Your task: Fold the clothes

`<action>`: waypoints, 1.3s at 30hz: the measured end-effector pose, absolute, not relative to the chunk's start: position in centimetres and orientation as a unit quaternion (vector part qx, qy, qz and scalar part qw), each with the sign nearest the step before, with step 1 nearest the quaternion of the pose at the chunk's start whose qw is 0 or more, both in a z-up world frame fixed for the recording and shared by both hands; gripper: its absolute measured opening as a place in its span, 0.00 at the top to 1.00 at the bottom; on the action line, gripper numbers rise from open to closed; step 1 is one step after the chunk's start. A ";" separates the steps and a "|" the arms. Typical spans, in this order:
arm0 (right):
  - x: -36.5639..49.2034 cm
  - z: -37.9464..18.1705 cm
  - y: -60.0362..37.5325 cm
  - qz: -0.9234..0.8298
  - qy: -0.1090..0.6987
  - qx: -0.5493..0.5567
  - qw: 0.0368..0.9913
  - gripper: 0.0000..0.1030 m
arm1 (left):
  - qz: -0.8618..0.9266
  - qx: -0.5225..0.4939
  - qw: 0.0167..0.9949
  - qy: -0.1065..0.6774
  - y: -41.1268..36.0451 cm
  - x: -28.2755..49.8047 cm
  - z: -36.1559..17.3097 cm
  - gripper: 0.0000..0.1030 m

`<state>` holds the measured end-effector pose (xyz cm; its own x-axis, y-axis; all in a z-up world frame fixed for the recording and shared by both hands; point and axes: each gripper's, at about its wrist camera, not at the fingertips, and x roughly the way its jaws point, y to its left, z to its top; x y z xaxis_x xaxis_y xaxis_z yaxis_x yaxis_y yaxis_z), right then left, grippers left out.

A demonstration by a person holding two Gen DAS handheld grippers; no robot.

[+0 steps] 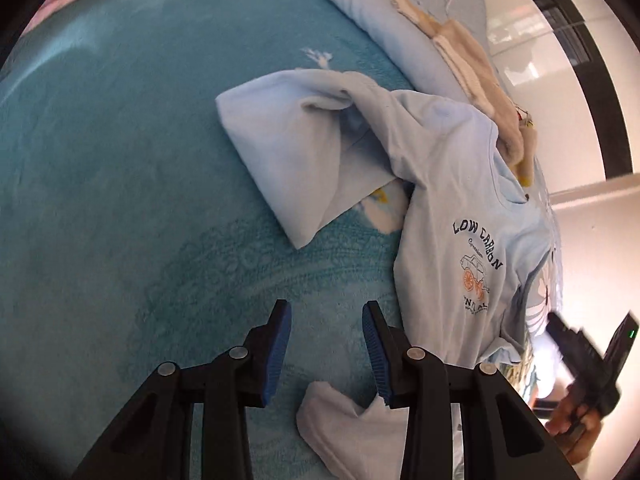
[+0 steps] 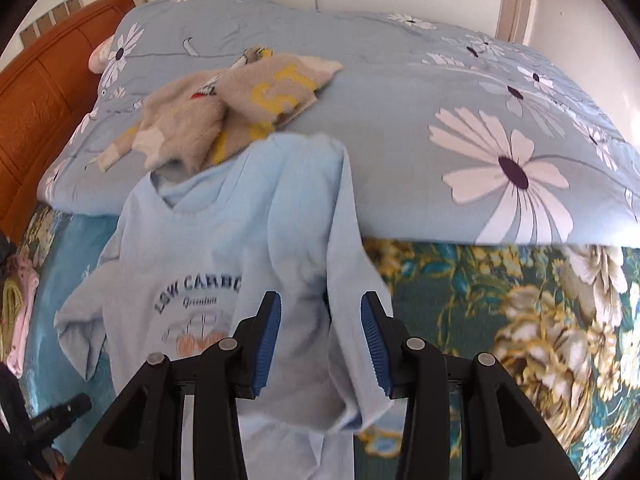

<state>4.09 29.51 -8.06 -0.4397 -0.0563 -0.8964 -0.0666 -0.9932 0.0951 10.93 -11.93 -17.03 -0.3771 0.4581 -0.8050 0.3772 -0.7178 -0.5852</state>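
Note:
A light blue T-shirt [image 1: 448,200] with a "LOW CARBON" print lies crumpled on the teal bed sheet [image 1: 120,160], one sleeve [image 1: 296,152] spread to the left. My left gripper [image 1: 326,344] is open and empty, hovering over the sheet just left of the shirt's hem, above a small pale cloth piece [image 1: 348,432]. In the right wrist view the shirt [image 2: 224,240] lies print up, and its right sleeve [image 2: 344,280] runs between the open fingers of my right gripper [image 2: 320,340]. The right gripper also shows in the left wrist view [image 1: 588,360].
A folded blue floral duvet [image 2: 480,140] lies behind the shirt with a beige fleece garment [image 2: 224,108] on it. A wooden headboard [image 2: 44,112] stands at the left. Pink clothing [image 2: 24,312] lies at the left edge. A patterned floral sheet [image 2: 520,320] is at the right.

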 end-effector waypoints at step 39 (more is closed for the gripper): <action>10.2 -3.0 42.4 0.841 0.050 -0.495 0.213 0.96 | 0.758 -0.556 0.012 -0.342 -12.4 13.8 -14.7 0.48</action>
